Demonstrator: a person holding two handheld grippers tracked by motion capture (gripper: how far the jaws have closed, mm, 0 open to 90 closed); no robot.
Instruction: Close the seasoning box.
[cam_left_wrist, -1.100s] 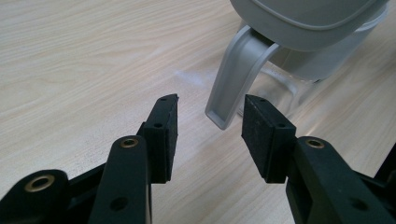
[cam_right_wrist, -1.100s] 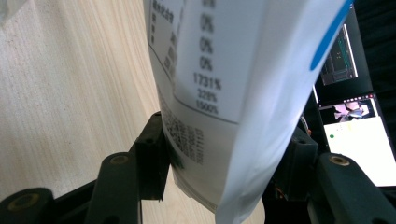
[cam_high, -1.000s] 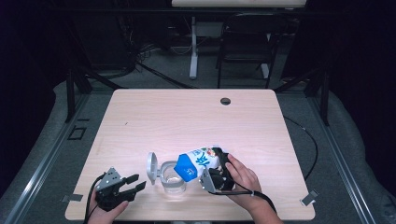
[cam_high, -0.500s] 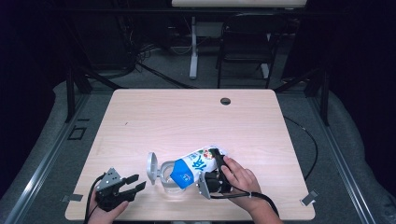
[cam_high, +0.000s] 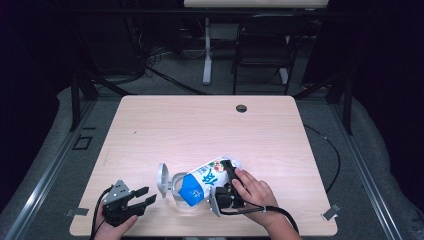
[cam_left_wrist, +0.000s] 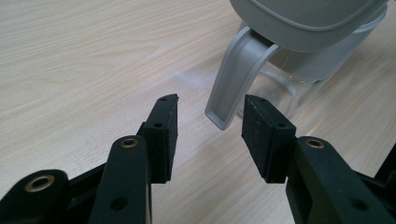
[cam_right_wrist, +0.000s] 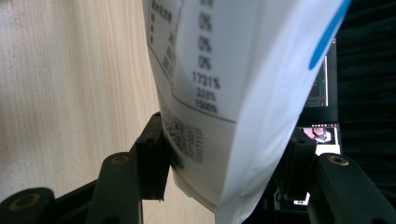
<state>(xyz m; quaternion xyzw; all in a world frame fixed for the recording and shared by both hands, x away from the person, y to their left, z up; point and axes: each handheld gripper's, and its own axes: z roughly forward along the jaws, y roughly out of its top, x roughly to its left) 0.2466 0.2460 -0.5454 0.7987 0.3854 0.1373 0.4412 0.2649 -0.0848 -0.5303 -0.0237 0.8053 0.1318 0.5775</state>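
Risk first: carton (cam_high: 209, 179) tipped hard over pitcher (cam_high: 176, 186), spout end low above the open mouth. Could overshoot the rim and spill on table (cam_high: 200, 130) if tilted further or drifted sideways. Grip sits at the carton's base end, far from the spout, so small wrist turns likely swing the spout wide. Soft carton walls may buckle under the pads and jet the contents.

Right gripper (cam_high: 227, 192) clamped on the carton, pads pressed on both sides of it in the right gripper view (cam_right_wrist: 219, 158). Left gripper (cam_high: 142, 196) idle near the front left edge, jaws apart with nothing between; same in the left gripper view (cam_left_wrist: 210, 135), pitcher handle (cam_left_wrist: 236, 74) just beyond the tips, untouched. Pitcher unsteadied, so a bump from the carton could slide it.

Containers: clear pitcher, grey lid (cam_high: 162, 179) hinged up at its left. Level inside not readable. Carton contents hidden; no stream discernible.
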